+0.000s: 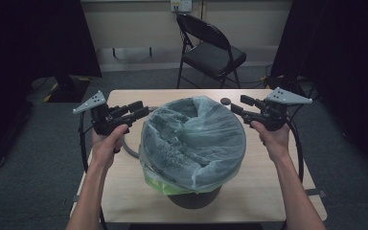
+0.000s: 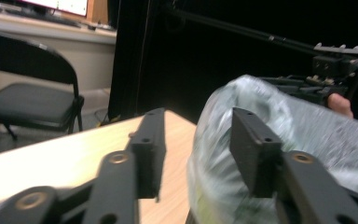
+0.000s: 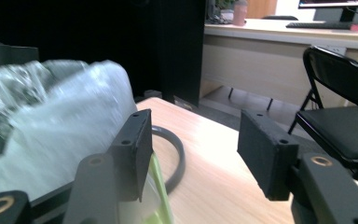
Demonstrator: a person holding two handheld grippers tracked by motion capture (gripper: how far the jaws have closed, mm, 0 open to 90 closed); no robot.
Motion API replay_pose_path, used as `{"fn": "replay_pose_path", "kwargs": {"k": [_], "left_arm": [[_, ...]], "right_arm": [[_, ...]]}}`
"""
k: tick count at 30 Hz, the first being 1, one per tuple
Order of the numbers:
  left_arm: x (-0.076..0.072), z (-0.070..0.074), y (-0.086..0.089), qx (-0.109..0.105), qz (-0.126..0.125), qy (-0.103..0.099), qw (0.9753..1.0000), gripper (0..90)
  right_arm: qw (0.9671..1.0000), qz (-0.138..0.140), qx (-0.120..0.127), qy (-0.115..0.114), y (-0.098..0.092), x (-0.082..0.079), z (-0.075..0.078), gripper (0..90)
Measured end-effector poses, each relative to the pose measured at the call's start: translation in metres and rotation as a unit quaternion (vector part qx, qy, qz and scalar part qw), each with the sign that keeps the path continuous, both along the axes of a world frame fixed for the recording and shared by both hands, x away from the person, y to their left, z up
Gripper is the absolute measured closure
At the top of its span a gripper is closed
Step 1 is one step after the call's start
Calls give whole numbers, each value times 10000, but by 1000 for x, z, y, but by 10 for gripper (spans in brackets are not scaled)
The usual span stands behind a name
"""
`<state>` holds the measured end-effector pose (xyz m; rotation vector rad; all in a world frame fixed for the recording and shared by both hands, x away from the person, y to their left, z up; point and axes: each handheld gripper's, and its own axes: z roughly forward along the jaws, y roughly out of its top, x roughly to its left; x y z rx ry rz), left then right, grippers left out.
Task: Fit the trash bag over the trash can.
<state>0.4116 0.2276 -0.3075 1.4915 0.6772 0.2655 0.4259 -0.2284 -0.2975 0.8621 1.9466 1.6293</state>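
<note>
A dark bin [image 1: 194, 199] stands in the middle of the wooden table [image 1: 263, 187], lined with a translucent grey bag [image 1: 196, 139] that puffs out over its rim; a green layer [image 1: 157, 182] shows beneath. My left gripper [image 1: 143, 110] hovers open just left of the bag's rim, with nothing between its jaws. In the left gripper view the gripper [image 2: 198, 128] has its right jaw in front of the bag [image 2: 279, 140]. My right gripper [image 1: 238, 103] hangs open at the bag's far right rim. In its own view the gripper [image 3: 196, 135] is empty, with the bag [image 3: 51, 121] at the left.
A grey ring [image 1: 126, 145] lies on the table left of the bin, also seen behind my right gripper's jaw as a grey ring [image 3: 176, 154]. A small dark disc [image 1: 225, 101] sits near the far edge. A black folding chair [image 1: 211, 48] stands beyond the table.
</note>
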Motion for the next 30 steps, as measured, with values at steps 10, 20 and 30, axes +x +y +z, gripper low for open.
{"fn": "replay_pose_path", "kwargs": {"k": [10, 20, 30], "left_arm": [[2, 2, -30, 310, -429, -69, 9986, 637], [12, 3, -43, 466, -415, 23, 9980, 668], [19, 0, -47, 294, -627, 118, 9975, 654]], "right_arm": [[9963, 761, 298, -283, 22, -9, 34, 567], [9924, 1220, -62, -145, 67, -5, 73, 527], [9796, 1697, -843, 667, 129, 12, 67, 564]]}}
